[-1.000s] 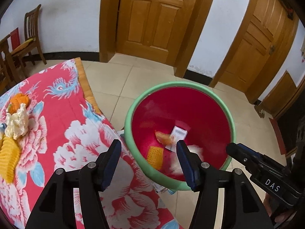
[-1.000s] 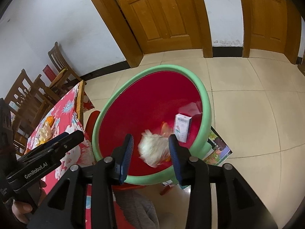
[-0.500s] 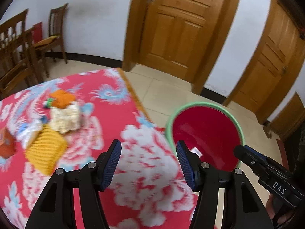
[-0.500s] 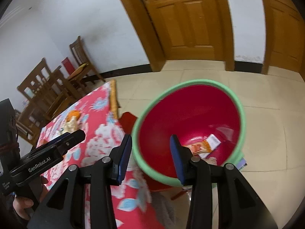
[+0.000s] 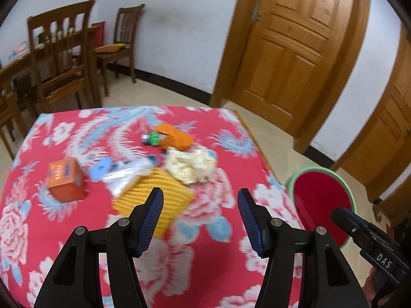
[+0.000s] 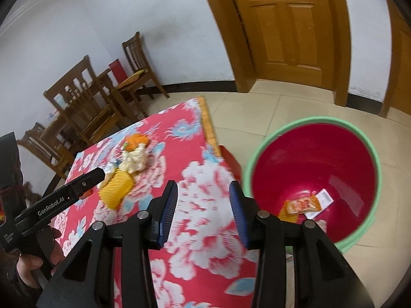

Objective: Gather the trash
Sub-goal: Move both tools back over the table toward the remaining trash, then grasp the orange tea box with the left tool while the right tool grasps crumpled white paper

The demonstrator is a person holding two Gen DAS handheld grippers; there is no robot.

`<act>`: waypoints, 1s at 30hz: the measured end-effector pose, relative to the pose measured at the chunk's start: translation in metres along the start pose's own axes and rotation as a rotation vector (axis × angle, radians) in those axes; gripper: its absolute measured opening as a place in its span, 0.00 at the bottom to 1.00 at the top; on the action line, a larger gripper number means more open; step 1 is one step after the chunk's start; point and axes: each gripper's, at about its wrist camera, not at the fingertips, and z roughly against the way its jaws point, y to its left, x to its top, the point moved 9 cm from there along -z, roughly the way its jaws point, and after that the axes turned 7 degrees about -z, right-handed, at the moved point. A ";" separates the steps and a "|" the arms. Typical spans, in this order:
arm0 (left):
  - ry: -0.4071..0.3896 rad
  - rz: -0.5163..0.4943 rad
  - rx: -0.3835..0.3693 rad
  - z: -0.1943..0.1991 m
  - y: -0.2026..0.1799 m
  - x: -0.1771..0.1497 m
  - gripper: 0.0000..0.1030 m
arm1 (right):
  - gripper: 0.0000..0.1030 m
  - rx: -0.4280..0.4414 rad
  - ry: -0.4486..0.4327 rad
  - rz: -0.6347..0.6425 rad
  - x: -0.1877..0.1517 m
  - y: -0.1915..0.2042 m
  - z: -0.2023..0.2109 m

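A red basin with a green rim stands on the floor right of the table; it holds an orange packet, a white card and other scraps. It also shows in the left wrist view. On the red floral tablecloth lie a yellow knitted piece, a crumpled white wad, an orange cloth, a clear plastic wrapper and an orange box. My left gripper is open and empty above the table. My right gripper is open and empty over the table edge.
Wooden chairs and a wooden table stand behind the cloth-covered table. Wooden doors line the back wall. The floor is beige tile. A small green and white item lies by the orange cloth.
Both grippers swung left from over the basin toward the table. The white wad that was falling from the right gripper now lies in the basin. Both grippers stay open.
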 end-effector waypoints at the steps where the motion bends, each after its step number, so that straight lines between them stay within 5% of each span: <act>1: -0.003 0.008 0.009 0.001 0.006 0.001 0.60 | 0.42 0.006 0.006 0.013 0.000 0.009 -0.003; 16: -0.017 0.143 0.156 0.009 0.115 -0.001 0.60 | 0.45 0.067 0.081 0.103 -0.003 0.087 -0.058; 30: 0.029 0.221 0.240 -0.015 0.166 -0.011 0.64 | 0.53 0.061 0.150 0.135 -0.002 0.116 -0.117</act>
